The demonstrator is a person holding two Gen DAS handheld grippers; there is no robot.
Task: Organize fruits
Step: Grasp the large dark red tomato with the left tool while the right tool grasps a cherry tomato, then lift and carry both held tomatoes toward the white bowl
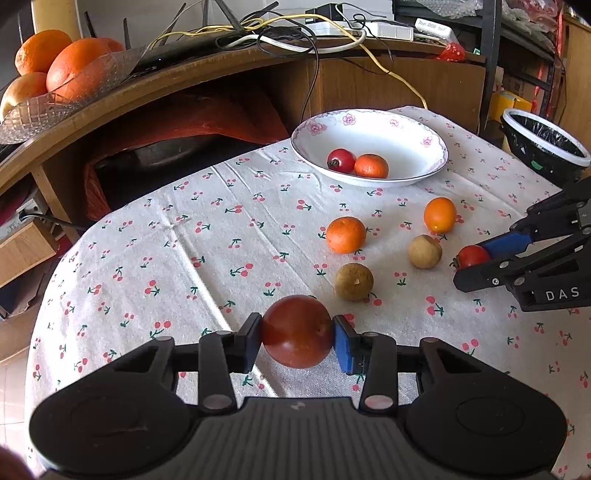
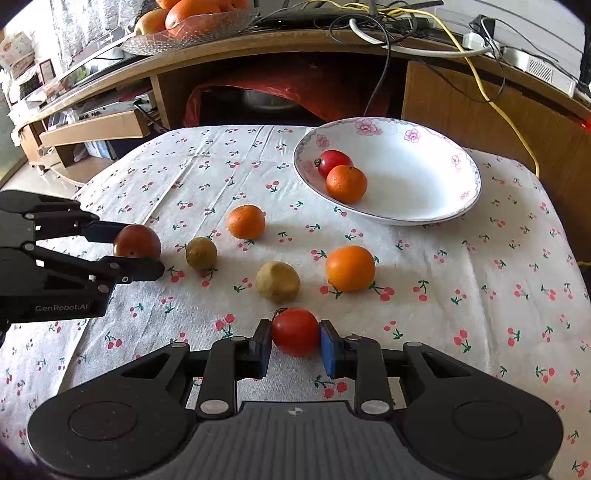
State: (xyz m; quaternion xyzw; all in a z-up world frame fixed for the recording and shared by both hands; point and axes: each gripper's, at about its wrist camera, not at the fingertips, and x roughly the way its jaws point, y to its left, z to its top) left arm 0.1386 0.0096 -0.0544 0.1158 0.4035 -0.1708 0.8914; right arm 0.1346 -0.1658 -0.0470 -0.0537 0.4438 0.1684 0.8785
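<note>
We look from just behind each tool, low over the tabletop (image 1: 221, 240) and facing the wooden desk (image 2: 258, 48) beyond it. In the left wrist view our own left tool (image 1: 297, 332) fills the lower frame, the right tool (image 1: 476, 258) at right edge. The right wrist view mirrors this: right tool (image 2: 295, 332) below, left tool (image 2: 136, 251) at left edge. Both views share the bowl (image 1: 406, 125) and the loose fruit.

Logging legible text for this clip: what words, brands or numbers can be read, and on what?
"DAS": white letters on the black right tongs, cut off by the frame edge.
"GenRobot.AI": grey letters on the black left tongs.
Print on the white box on the wooden shelf: too blurred to read.
</note>
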